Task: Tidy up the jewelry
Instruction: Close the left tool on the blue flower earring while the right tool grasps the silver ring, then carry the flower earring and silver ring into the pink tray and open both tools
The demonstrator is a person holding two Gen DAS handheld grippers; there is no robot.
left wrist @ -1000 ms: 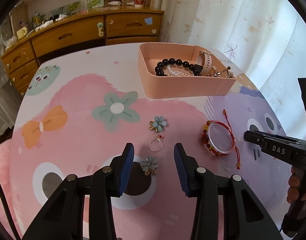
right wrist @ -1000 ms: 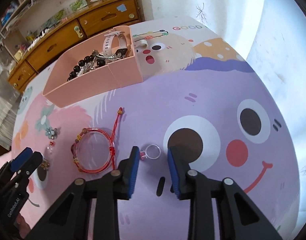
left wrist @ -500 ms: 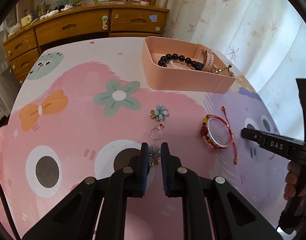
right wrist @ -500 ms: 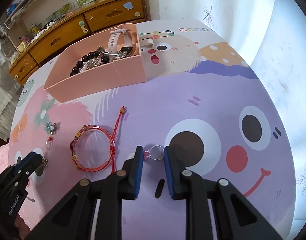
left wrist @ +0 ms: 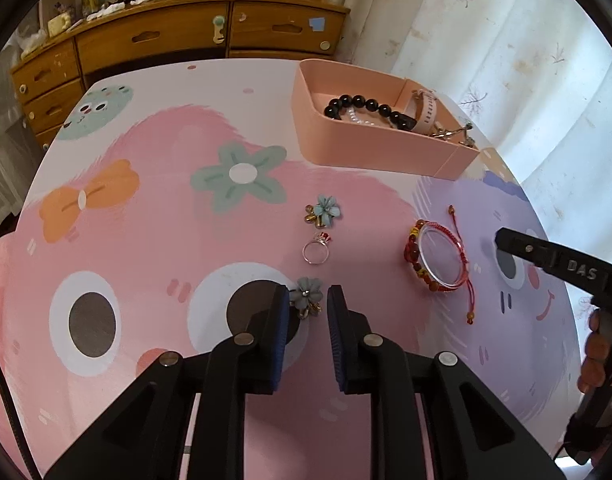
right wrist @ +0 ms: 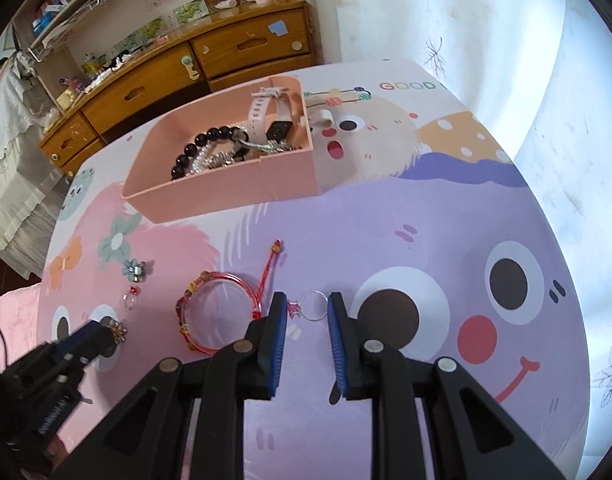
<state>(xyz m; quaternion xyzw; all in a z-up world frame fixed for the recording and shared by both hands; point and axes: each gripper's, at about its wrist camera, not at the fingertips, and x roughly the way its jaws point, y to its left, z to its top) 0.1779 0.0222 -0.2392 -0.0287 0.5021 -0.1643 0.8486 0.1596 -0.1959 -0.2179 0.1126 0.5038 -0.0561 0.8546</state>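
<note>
Both of my hand-held grippers point steeply down at the surface (left wrist: 153, 208), which is covered by a cartoon-print cloth. My left hand-held gripper (left wrist: 308, 304) has a grey-blue flower earring (left wrist: 307, 297) between its blue pads; the jaws closed in and have just eased apart a little, the left pad touches the flower and a sliver of gap shows at the right pad, so I cannot tell if the earring is truly gripped. My right hand-held gripper (right wrist: 308, 310) is narrowed onto a thin silver ring (right wrist: 313, 306) with a small pink charm; the band spans the gap and both pads meet it. Just left of that ring lies a red cord bracelet (right wrist: 215, 312) with beads, flat on the cloth, its tail trailing up toward the tray. Beyond the earring, in the left view, sit a second ring (left wrist: 316, 249) with a red stone and, past it, a light-blue flower earring (left wrist: 324, 210), each apart from the other. The pink tray (right wrist: 225, 196) stands farther back, holding a black bead bracelet (right wrist: 203, 146), a pale watch (right wrist: 267, 114) and some silvery pieces. Behind the surface is a wooden dresser (left wrist: 177, 38).
</note>
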